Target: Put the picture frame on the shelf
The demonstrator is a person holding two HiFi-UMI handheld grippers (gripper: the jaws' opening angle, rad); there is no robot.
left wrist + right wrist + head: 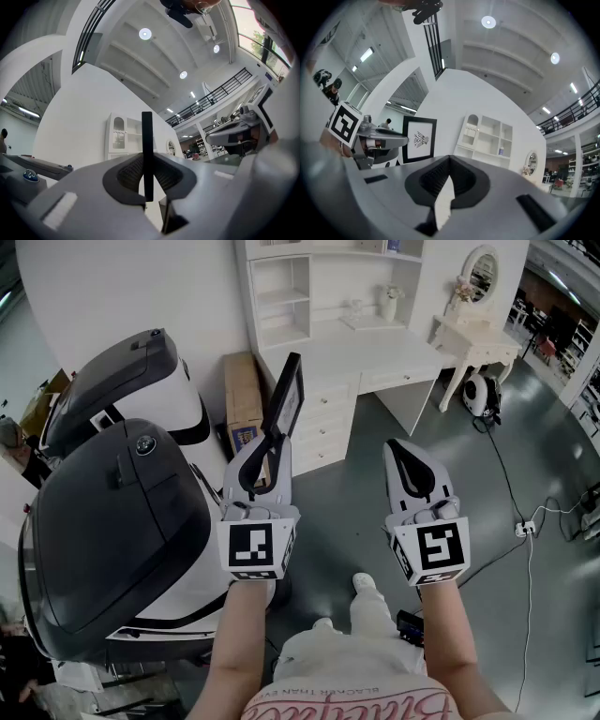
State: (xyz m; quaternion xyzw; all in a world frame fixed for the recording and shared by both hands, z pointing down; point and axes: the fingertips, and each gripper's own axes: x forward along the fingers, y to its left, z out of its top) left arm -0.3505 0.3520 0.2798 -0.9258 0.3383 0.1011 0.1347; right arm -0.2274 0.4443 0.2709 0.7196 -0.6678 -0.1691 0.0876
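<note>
Before the shelf, the left gripper jaws clamp the picture frame upright.

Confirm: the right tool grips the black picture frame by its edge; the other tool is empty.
Wrong side: the left tool grips the black picture frame by its edge, as the left gripper view shows; the right tool is empty.

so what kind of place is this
Probably a furniture showroom or staged set inside a big hall, not a real home: a white shelf unit and vanity table stand on bare grey floor, and a balcony railing runs under a high ceiling.
</note>
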